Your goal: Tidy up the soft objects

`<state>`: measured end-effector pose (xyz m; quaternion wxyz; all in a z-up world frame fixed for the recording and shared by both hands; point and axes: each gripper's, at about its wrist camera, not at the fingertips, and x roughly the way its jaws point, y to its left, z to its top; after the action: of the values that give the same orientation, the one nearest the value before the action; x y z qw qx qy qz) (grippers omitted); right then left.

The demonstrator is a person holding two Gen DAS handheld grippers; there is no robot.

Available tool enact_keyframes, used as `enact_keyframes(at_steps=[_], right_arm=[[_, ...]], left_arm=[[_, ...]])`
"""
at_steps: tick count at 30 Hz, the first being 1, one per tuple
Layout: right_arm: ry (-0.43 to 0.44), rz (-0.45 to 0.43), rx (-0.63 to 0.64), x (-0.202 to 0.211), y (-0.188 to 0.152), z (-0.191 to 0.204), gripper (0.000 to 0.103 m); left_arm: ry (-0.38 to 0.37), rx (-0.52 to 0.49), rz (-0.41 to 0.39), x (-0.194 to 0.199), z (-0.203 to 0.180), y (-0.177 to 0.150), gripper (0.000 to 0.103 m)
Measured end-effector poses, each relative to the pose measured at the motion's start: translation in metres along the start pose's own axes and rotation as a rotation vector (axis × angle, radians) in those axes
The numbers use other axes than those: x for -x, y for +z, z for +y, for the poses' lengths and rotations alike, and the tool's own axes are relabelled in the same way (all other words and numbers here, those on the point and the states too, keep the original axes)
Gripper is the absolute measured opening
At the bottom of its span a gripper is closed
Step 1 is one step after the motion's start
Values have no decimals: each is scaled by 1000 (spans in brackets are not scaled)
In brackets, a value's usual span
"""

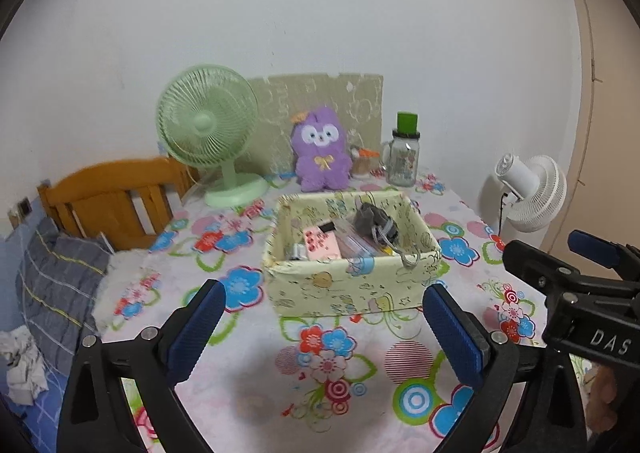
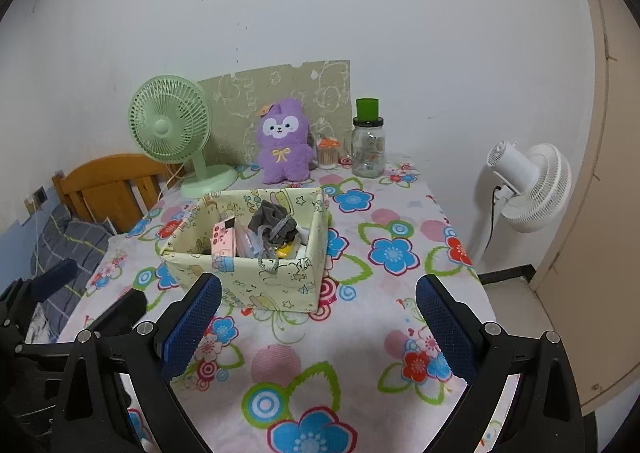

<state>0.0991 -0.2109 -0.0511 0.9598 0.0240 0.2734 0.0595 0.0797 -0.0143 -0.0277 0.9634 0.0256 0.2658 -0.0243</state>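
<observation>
Here both pairs of jaws stand wide apart with nothing between them. The left gripper [image 1: 322,317] hangs above the flowered tablecloth [image 1: 248,373], short of the pale yellow fabric box [image 1: 344,289]; the right gripper [image 2: 318,313] hangs just beside it on the right, the same box ahead and to its left. Inside the box lie a grey soft bundle [image 1: 370,219] with a cord draped over the near rim, and a pink case [image 1: 320,243]. Behind the box a purple plush toy [image 1: 320,149] sits upright against the wall panel, between a green desk fan [image 1: 206,129] and a green-lidded glass jar [image 1: 404,155]. A white fan [image 1: 532,189] stands off the table's right edge.
</observation>
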Motion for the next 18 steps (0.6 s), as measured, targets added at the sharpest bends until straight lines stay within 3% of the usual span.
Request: enact_keyframes(at_steps=[11,18], right_arm=[[-30,-67,-12,43,-3,2,101],[-26,-113,-5,67,-3,7,103]], left_arm=[[11,-12,-62,41,3,0,103],[-31,26,-68,54,7,1,103]])
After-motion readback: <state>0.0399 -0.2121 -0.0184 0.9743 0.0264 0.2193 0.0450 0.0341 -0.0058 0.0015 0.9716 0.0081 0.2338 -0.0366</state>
